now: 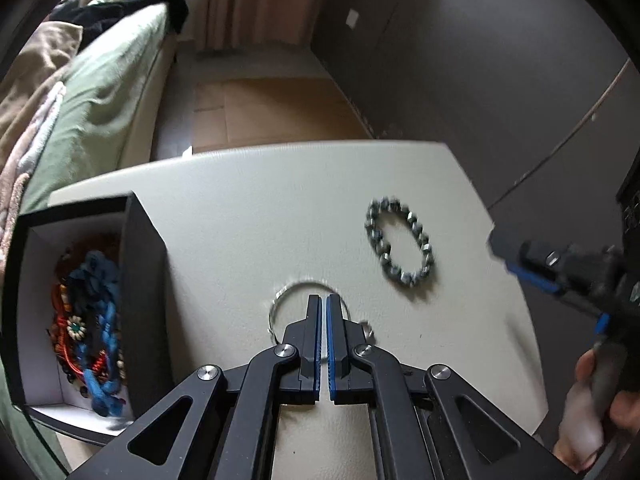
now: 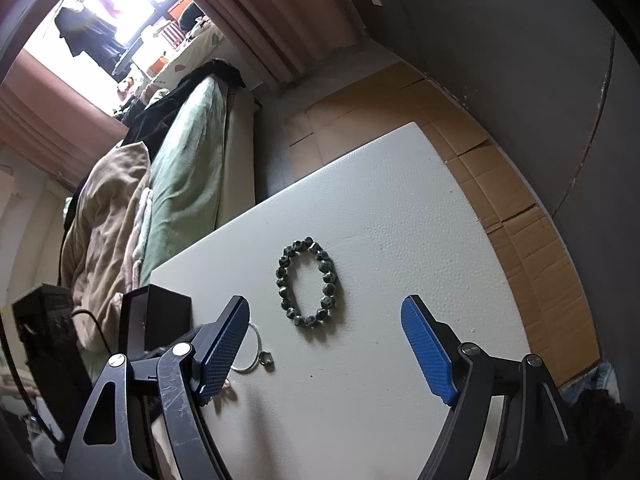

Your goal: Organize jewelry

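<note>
**Mia:** What is around the white table [image 2: 400,208]?

**Ben:** A bed with a soft green blanket [image 1: 100,92] and a tan one [image 2: 108,216] is beside it. Flat brown cardboard [image 2: 532,248] lies on the floor. Pink curtains [image 2: 264,12] hang at the back. The wall is dark.

**Mia:** Is anything in the way?

**Ben:** Nothing sits between the right tongs [image 2: 326,326] and the bead bracelet [image 2: 307,282]. The black box [image 1: 144,280] stands at the left of the table, close to the thin ring.

**Mia:** What do the things look like?

**Ben:** The table top is bumpy, like leather. The bead bracelet is a loop of dark, shiny, chunky beads. The silver ring [image 1: 280,300] is a thin wire hoop with a small charm [image 2: 266,358] on it. The box is black outside and white inside, and it is full of blue and orange string bracelets [image 1: 96,320].

**Mia:** Where are the tongs?

**Ben:** The left tongs [image 1: 323,308] are squeezed tight, with the tips right over the silver ring. I cannot tell if they pinch the wire. The right tongs are spread wide and grip nothing. The bead bracelet lies flat on the table just past their blue pads [image 2: 428,352], between the two tips.

**Mia:** And the hand?

**Ben:** A hand [image 1: 592,404] grips the right tongs at the table's right edge.
</note>
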{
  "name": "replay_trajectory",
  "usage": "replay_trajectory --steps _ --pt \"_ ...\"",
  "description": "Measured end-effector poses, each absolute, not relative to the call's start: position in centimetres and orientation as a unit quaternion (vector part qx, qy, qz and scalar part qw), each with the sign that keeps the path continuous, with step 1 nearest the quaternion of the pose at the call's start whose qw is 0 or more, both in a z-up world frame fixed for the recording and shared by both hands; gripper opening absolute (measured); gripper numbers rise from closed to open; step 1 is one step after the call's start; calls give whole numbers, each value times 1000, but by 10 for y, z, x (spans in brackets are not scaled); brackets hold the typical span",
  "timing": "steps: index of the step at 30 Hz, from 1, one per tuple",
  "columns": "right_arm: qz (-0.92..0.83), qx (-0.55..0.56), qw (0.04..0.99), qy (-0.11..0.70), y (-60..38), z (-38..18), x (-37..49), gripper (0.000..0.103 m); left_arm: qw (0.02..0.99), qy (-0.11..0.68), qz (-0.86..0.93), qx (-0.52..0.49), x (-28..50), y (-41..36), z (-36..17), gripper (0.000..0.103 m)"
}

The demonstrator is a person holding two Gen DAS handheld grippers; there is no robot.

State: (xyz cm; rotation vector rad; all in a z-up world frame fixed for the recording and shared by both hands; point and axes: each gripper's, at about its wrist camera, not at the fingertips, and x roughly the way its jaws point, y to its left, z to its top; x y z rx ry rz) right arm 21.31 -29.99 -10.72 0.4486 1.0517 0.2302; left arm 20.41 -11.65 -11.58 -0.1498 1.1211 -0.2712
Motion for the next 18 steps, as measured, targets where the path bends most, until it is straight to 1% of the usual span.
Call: replay_trajectory --steps 2,3,5,7,8,9,15,17,18 --pt "107 214 835 495 -303 -106 212 79 831 536 -130 -71 204 -117 -118 3" --pt "107 214 836 494 -305 -106 212 79 830 536 -129 -76 205 -116 -119 6" --pt "107 216 836 492 -308 -104 210 79 831 535 -125 -88 205 -112 -117 18" --pt "107 218 837 491 -310 -103 209 79 832 533 -118 -97 205 -108 -115 47" --pt "108 219 837 490 -311 -102 208 79 832 533 -117 -99 204 -108 -114 51" --pt "109 220 837 490 -312 -101 207 79 831 534 -120 -102 204 -109 -114 52" --pt "115 217 840 483 -316 -94 200 79 829 544 -97 -83 204 -113 -118 52" --pt "114 216 841 483 -319 -93 198 79 830 548 -81 -67 204 -116 -121 49" --pt "113 216 841 483 -320 -93 197 79 830 551 -69 -58 205 -117 -123 42"
